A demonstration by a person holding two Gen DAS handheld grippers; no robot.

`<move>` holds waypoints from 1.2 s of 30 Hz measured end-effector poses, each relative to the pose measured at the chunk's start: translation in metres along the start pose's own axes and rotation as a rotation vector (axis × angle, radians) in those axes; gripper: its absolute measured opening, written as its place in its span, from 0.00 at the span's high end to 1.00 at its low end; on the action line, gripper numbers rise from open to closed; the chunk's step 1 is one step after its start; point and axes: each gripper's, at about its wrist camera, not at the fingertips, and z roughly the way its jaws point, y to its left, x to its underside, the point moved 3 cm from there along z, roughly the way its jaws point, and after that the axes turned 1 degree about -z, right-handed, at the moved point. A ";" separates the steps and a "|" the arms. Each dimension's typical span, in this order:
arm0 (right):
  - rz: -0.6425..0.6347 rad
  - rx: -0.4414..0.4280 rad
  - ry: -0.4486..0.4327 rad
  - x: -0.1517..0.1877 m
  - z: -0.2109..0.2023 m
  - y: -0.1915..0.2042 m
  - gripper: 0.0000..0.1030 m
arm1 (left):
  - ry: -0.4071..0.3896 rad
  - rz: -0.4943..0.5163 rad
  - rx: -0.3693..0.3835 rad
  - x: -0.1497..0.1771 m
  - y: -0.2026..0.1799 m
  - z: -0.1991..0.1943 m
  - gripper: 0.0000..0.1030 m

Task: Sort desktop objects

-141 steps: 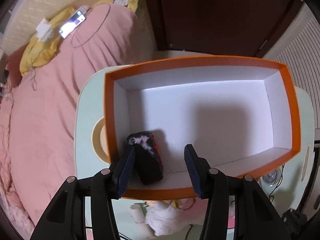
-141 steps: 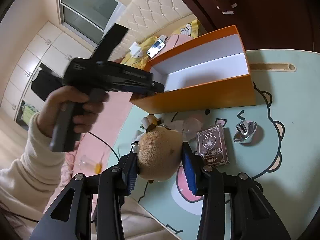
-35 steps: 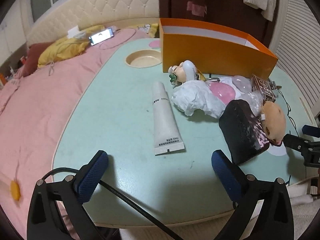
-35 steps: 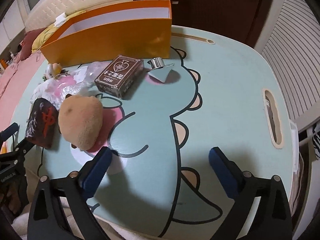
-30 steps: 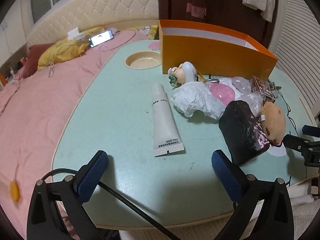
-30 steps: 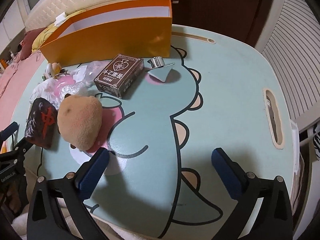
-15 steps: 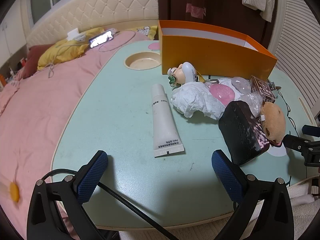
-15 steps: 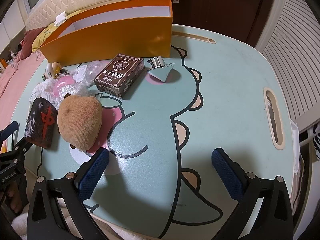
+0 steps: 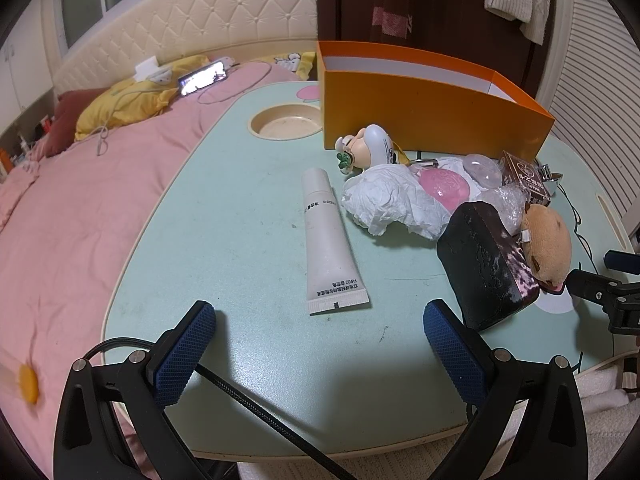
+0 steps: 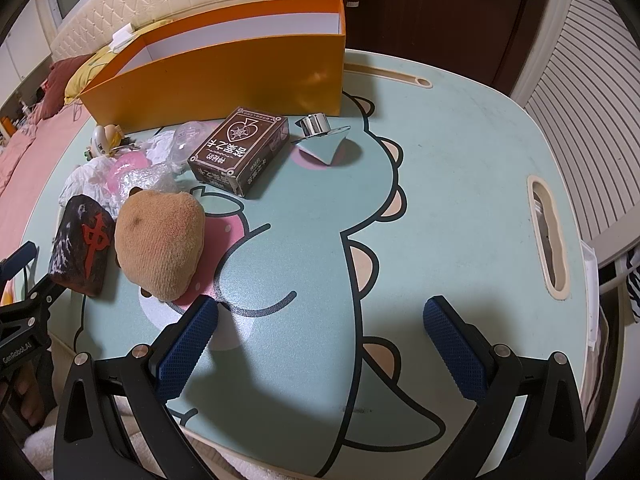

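An orange box (image 9: 432,108) stands at the far side of the green table (image 9: 240,208). In front of it lie a white tube (image 9: 326,240), a small figurine (image 9: 368,150), crumpled white paper (image 9: 392,202), a pink item (image 9: 444,188), a black mahjong block (image 9: 486,272) and a brown plush (image 9: 546,238). In the right wrist view I see the box (image 10: 224,76), the plush (image 10: 160,236), the block (image 10: 82,246), a brown card box (image 10: 240,152) and a silver top (image 10: 324,136). My left gripper (image 9: 320,344) and right gripper (image 10: 320,340) are open and empty near the table's front edge.
A pink bed (image 9: 80,200) with a yellow pillow and a lit phone (image 9: 204,78) lies left of the table. A round cup recess (image 9: 286,122) sits beside the box. A slot handle (image 10: 548,240) is at the table's right edge. Dark doors stand behind.
Earlier the left gripper was over the box by the black block and the right held the plush. Over the last second both hang open near the front edge, almost still.
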 end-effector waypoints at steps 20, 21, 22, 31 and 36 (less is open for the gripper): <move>0.001 -0.001 -0.004 -0.002 0.002 -0.003 0.00 | -0.016 0.003 0.003 0.001 0.002 -0.001 0.00; 0.001 -0.001 -0.005 -0.003 0.002 -0.003 0.00 | -0.019 0.004 0.003 0.001 0.002 -0.001 0.00; 0.001 -0.001 -0.005 -0.002 0.001 -0.003 0.00 | -0.021 0.005 0.004 0.001 0.002 -0.001 0.00; 0.002 -0.001 -0.007 -0.003 0.002 -0.005 0.00 | -0.029 0.007 0.005 0.001 0.001 -0.002 0.00; 0.002 -0.001 -0.007 -0.003 0.002 -0.006 0.00 | -0.030 0.006 0.004 0.002 0.000 -0.002 0.00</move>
